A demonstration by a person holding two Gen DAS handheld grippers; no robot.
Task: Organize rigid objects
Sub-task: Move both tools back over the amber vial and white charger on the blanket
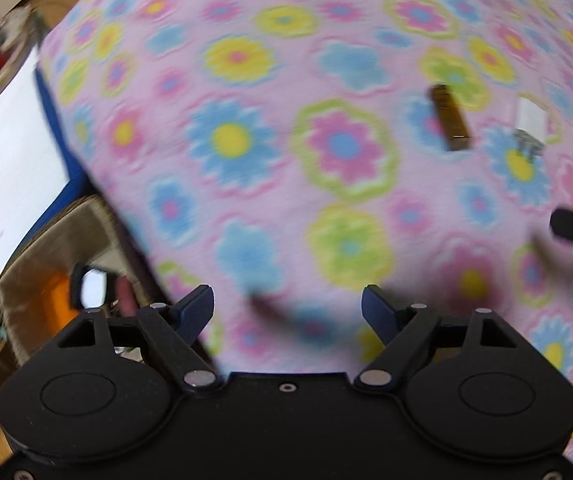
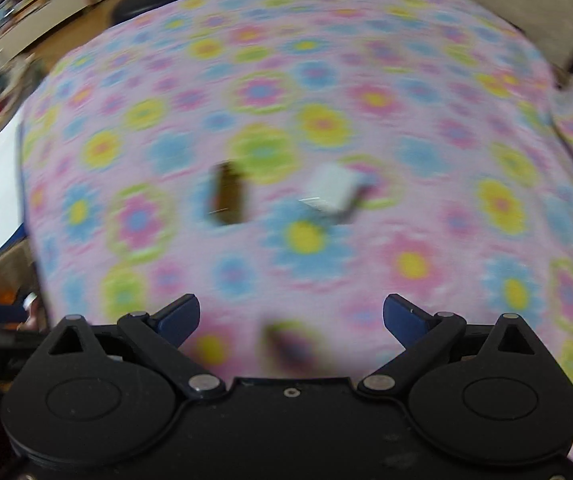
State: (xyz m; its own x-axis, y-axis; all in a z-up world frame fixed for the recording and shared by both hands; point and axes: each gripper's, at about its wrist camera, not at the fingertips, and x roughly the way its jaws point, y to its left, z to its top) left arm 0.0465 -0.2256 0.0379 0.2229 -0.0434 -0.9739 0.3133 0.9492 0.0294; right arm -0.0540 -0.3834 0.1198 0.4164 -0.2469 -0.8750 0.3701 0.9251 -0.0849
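**Pink floral cloth, both grippers wide and empty**

Blurred all over. Brown bottle (image 2: 228, 196) lying on the flowered cloth (image 2: 426, 128), white box (image 2: 332, 192) just beside it. Left gripper (image 1: 286, 312) spread apart, gripping nothing. Right gripper (image 2: 291, 320) spread wide, also gripping nothing. Cardboard box (image 1: 42, 280) off the cloth's left edge.

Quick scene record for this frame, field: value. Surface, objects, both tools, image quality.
surface: flowered pink cloth over the table
objects: brown bottle lying on the cloth; white box beside it, apart from it
bottle, left view: brown bottle right of centre, white box further right
left tool: open, nothing between its fingers
right tool: open, nothing between its fingers
off the cloth: cardboard box at lower left, contents unclear
image quality: heavy motion blur in both views
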